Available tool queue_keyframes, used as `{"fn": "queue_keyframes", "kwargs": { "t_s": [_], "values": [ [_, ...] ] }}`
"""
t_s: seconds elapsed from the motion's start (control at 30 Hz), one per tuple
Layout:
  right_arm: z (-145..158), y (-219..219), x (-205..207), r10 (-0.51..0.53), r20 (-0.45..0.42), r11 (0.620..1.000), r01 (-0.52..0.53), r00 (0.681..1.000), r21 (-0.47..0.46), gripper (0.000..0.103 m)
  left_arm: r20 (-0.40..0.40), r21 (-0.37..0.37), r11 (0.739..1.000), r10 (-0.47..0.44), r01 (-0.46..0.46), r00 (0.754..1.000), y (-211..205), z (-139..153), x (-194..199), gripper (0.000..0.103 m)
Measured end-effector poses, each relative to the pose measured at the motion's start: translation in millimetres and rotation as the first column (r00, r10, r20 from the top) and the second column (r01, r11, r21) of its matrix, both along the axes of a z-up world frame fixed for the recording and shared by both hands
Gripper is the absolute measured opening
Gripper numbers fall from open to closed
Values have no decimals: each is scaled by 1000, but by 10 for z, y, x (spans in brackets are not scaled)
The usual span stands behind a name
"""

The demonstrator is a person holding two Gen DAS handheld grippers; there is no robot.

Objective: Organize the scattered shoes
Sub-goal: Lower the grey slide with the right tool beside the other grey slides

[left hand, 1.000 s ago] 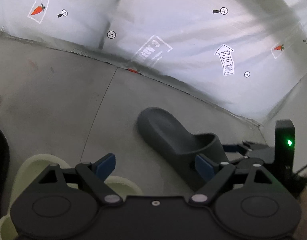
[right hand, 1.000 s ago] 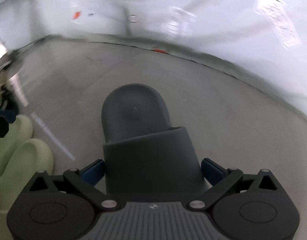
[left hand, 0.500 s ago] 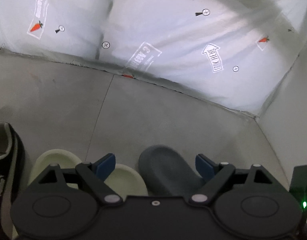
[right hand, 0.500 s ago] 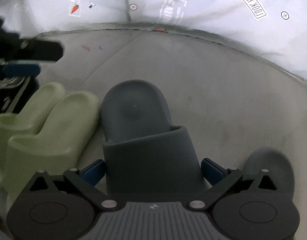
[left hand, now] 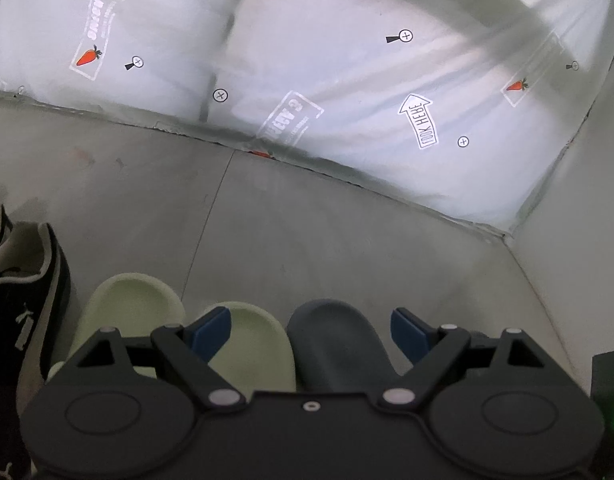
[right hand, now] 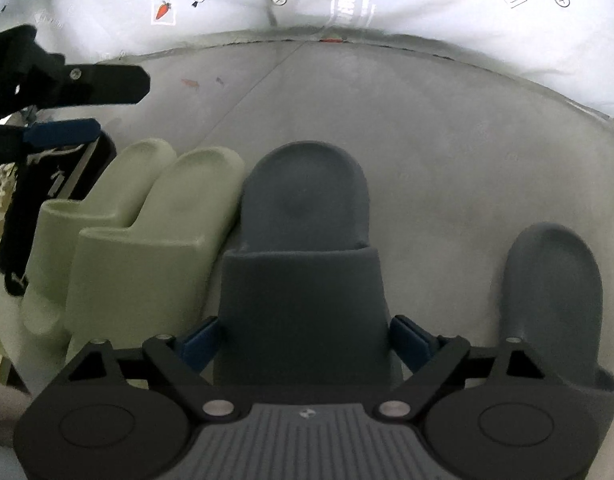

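I find the right tongs (right hand: 303, 344) clamped across the strap of a dark grey moulded foam slide (right hand: 303, 240), their blue pads pressed against either side of it. The slide sits on the grey concrete floor (right hand: 427, 140), toe toward the white printed plastic sheeting (right hand: 427, 8) along the far edge. Its left flank touches, or lies just beside, the nearer of two pale green foam slides (right hand: 147, 248), which stand paired, side by side, toes the same way.

The left tongs (left hand: 307, 330) are spread wide and grip nothing; they hang above the toes of the green and grey slides. In the right wrist view they show at the upper left edge, apart from the work.

Completed, in my judgement: the green pair is aligned, and a black lace-up shoe with a cream collar (left hand: 23, 300) stands just to their left in the same row. The held grey slide appears placed in line, but it is not yet let go.

Outstanding: the second dark grey foam slide (right hand: 551, 304) lies apart on the right, with bare floor between it and its mate. It points roughly the same way and needs closing up against the row. Whether other shoes lie outside these views I cannot tell.
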State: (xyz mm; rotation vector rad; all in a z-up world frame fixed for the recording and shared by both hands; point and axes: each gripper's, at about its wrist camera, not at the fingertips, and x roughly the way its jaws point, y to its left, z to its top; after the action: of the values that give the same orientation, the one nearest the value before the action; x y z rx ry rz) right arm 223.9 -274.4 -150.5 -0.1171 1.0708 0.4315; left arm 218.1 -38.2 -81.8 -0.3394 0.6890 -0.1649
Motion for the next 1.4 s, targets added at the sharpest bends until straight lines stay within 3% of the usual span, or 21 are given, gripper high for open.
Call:
{"fn": "queue_keyframes", "kwargs": {
  "t_s": [0.3,0.47,0.5,0.57,0.67,0.7,0.87,0.93,1.07,1.17,1.27,1.4],
  "values": [
    [6,83,-289,52,-12,997,-51,999,58,89,-29,-1,1000,2,-2,1000,15,-15,-238,88],
    [216,-246,-412,-49,54,972,36,997,231,91,-46,16,1000,3,-3,999,-19,-13,-365,88],
    [334,-375,-464,-109,128,966,75,986,246,98,-49,23,1000,3,-2,999,-26,-10,-379,88],
    [528,-666,-543,-243,302,959,181,922,218,103,-58,36,999,5,-3,998,-42,-13,-404,88],
    [534,-989,-541,-317,402,948,274,859,161,103,-79,38,999,-3,6,997,-71,-28,-429,88],
    [468,-1160,-497,-336,403,942,309,852,131,103,-84,42,999,-8,11,996,-88,-29,-437,88],
    [98,-1458,-354,-317,273,946,321,908,32,103,-94,95,994,-39,48,995,-204,-25,-464,88],
    [16,-1499,-376,-302,262,953,292,916,77,101,-92,109,992,-48,58,995,-237,-14,-487,88],
    [-65,-1445,-422,-354,291,935,332,889,124,96,-91,126,990,-54,65,994,-279,3,-546,88],
    [-81,-1373,-443,-334,287,942,306,898,138,96,-96,129,990,-44,56,994,-282,2,-581,88],
    [-83,-1143,-471,-240,288,969,208,927,137,96,-103,124,991,-34,47,994,-282,-3,-602,88],
    [-87,-944,-421,-211,290,974,178,933,137,96,-100,128,991,-37,49,994,-307,16,-640,88]
  ]
}}
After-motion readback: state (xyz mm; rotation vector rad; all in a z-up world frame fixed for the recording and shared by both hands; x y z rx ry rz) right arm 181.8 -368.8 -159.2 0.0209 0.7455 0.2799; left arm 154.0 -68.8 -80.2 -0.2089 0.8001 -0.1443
